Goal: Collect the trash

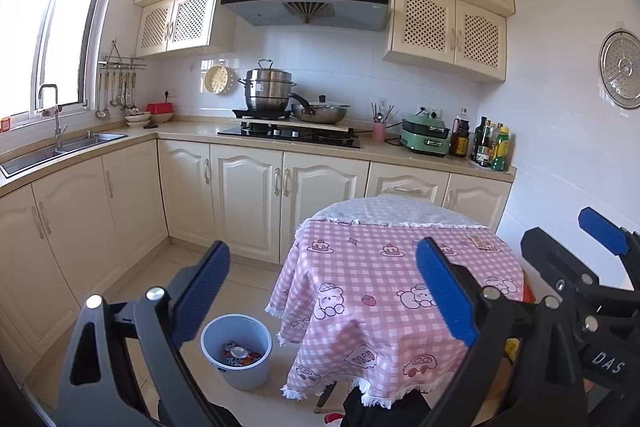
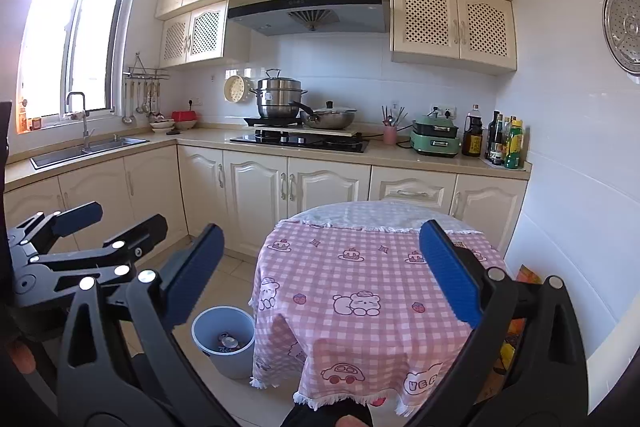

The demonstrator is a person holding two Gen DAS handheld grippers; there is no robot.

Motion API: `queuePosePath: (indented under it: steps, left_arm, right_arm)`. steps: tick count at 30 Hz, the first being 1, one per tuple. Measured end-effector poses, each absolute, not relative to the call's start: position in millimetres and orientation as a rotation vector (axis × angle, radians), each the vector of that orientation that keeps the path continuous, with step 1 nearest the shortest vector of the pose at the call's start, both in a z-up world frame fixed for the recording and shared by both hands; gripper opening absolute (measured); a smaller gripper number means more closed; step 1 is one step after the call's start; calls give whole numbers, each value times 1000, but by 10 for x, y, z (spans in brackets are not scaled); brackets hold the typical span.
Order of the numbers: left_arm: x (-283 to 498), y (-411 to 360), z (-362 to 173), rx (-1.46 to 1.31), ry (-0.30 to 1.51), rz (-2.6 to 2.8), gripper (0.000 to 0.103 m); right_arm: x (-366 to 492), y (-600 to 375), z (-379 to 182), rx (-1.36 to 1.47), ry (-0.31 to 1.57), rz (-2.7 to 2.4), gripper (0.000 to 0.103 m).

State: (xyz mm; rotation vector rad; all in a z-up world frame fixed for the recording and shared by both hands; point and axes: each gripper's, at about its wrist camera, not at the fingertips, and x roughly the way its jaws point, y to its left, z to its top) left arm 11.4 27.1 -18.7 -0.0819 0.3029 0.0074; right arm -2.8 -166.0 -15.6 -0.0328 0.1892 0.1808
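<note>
Plastic round bin [image 1: 236, 355], crumpled wrappers [image 1: 240, 355] inside

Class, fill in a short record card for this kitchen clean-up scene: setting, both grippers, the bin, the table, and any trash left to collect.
Setting: kitchen with cream cabinets
Left gripper: open, empty, held above the floor and the table edge
Right gripper: open, empty, held in front of the table
Bin: pale blue, on the floor left of the table, some wrappers already inside
Table: round, covered by a pink checked cloth
Trash left: one small wrapper lying on the table's far right side
</note>
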Motion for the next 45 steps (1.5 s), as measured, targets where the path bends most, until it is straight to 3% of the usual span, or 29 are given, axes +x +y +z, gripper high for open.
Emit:
queuePosePath:
  steps: [45]
  left_arm:
    - [109, 249, -246, -58, 254, 12, 92]
  right_arm:
    - [-3, -1697, -164, -32, 187, 193, 96]
